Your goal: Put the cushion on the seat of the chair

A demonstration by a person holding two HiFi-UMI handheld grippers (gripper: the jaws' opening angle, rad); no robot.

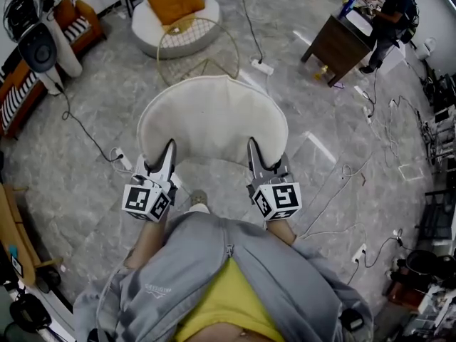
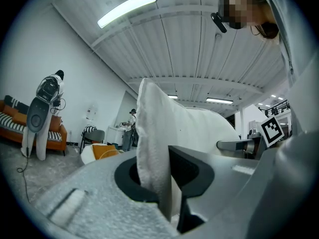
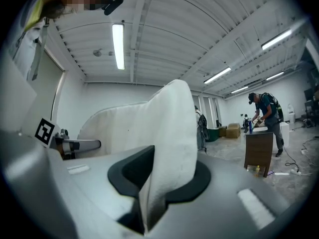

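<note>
A cream, half-round cushion [image 1: 212, 120] hangs flat in front of me over the grey marble floor, held by its near edge. My left gripper [image 1: 168, 150] is shut on the near left corner and my right gripper [image 1: 254, 148] on the near right corner. In the left gripper view the cushion [image 2: 154, 128] stands pinched between the jaws of the left gripper [image 2: 164, 183]. The right gripper view shows the right gripper [image 3: 149, 183] clamped on the cushion [image 3: 169, 128] in the same way. The chair [image 1: 198, 48], a round frame of gold wire, stands on the floor just beyond the cushion.
Behind the chair sits a round white seat [image 1: 146, 23] with an orange pillow [image 1: 175, 2]. An orange striped sofa [image 1: 28, 84] and a white device on a stand [image 1: 39, 45] are at left. Cables and a power strip [image 1: 262, 66] lie on the floor. A person [image 1: 388, 16] works at a wooden cabinet [image 1: 340, 45].
</note>
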